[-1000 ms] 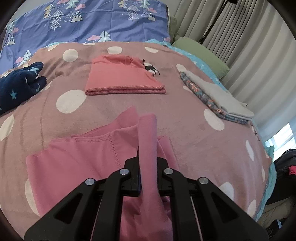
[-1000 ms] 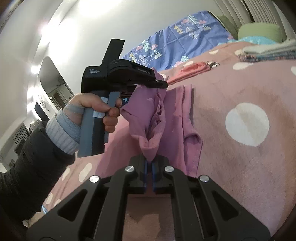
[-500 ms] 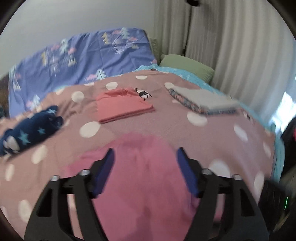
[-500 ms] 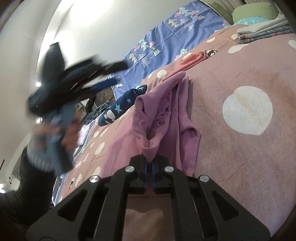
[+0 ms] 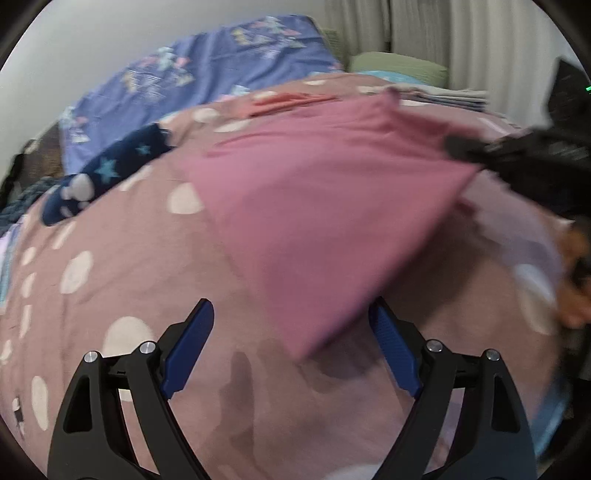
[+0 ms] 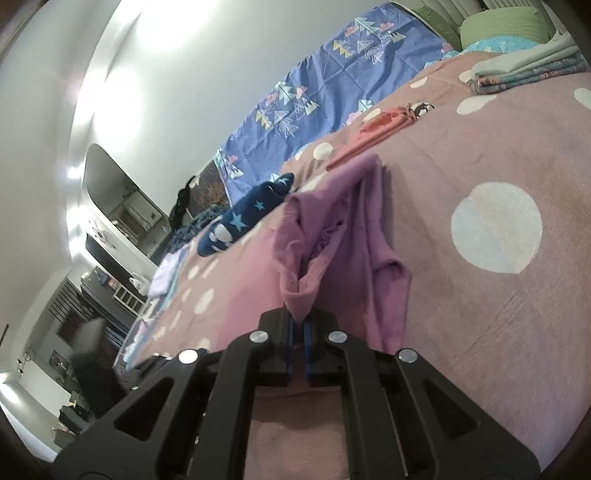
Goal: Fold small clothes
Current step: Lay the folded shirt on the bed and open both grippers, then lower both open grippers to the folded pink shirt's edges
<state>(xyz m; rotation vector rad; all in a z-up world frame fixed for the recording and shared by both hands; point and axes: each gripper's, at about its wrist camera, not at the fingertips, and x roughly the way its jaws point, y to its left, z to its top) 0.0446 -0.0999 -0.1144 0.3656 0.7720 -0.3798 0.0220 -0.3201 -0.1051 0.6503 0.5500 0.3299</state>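
Note:
A pink garment lies spread on the pink polka-dot blanket. My left gripper is open and empty, hovering just short of the garment's near corner. My right gripper is shut on a bunched edge of the same pink garment and holds it just above the blanket. In the left wrist view the right gripper shows at the garment's far right corner, blurred.
A folded coral garment lies further back. A stack of folded clothes sits at the far right. A navy star-patterned item lies at the left. A blue patterned pillow and a green one line the head of the bed.
My left gripper let go of the pink garment, opened and drew back and left. The garment now lies flatter. My right gripper keeps its hold and has barely moved.

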